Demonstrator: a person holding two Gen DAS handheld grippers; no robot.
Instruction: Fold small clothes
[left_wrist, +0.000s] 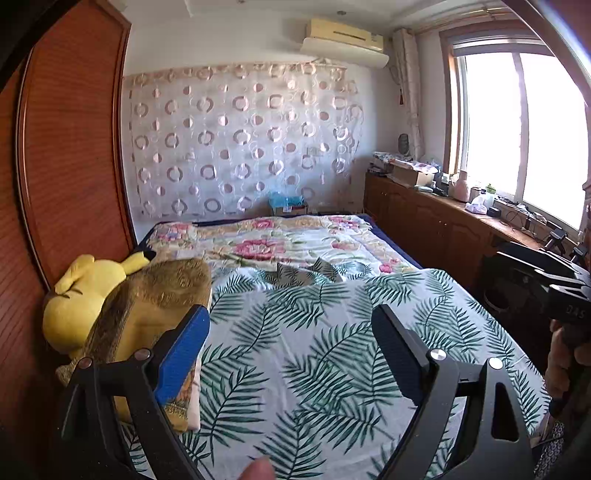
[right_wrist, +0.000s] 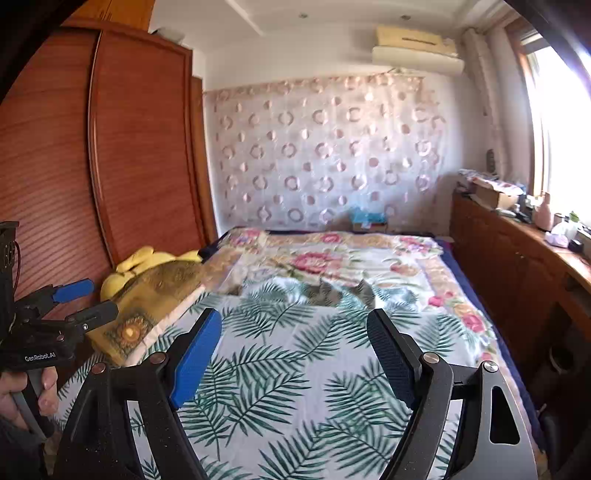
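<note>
Left gripper (left_wrist: 291, 325) held wide, nothing between jaws — palm-leaf sheet (left_wrist: 332, 354) seen beneath. Right gripper (right_wrist: 293, 332) likewise spread, empty, above same sheet. Gold cushion (left_wrist: 147, 306) and yellow plush toy (left_wrist: 79, 299) lie at bed's left edge, against wooden wardrobe (left_wrist: 70, 147). Small grey patterned garment (right_wrist: 332, 293) found mid-bed, crumpled, where leaf sheet meets floral quilt (left_wrist: 280, 240) — well apart from both grippers. Circle-print curtain (left_wrist: 240, 140) hung beyond far edge.
</note>
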